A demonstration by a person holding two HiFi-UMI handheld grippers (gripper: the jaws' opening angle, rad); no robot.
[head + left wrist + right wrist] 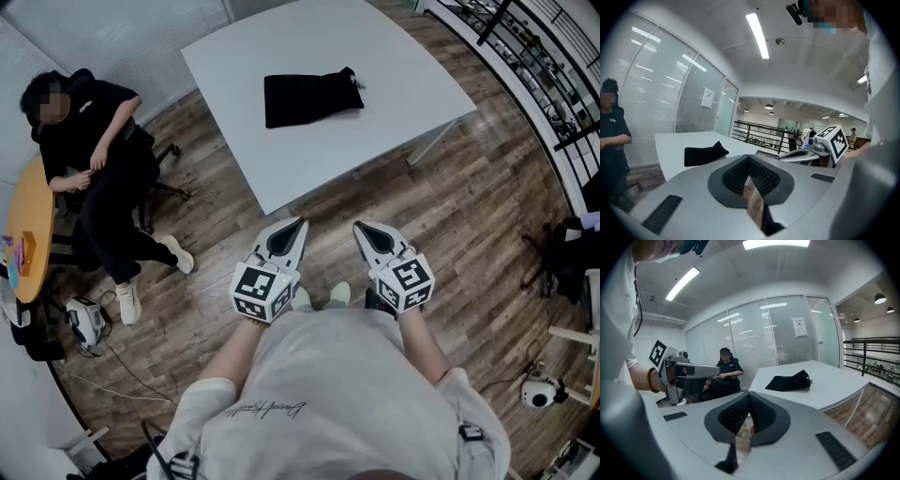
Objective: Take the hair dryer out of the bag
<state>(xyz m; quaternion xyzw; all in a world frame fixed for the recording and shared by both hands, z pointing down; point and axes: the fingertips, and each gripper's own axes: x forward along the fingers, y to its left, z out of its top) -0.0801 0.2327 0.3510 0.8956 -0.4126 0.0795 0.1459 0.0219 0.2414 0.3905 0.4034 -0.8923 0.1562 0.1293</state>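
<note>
One black bag [312, 97] is laid on the white desk [234, 56], contents unseen; left tongs [300, 223] and right tongs [359, 227] are held shut, empty, over wood floor [469, 206].

A white tabletop [403, 84] is set on a dark wood-plank floor [469, 206]. Off its left edge, a person in black clothes and white shoes [103, 159] is seated. A round orange table [28, 234] is placed just beside that person. A black railing [548, 70] is seen beyond the tabletop's right corner. Glass walls with blinds [754, 338] and a ceiling strip light [757, 35] are shown behind.
</note>
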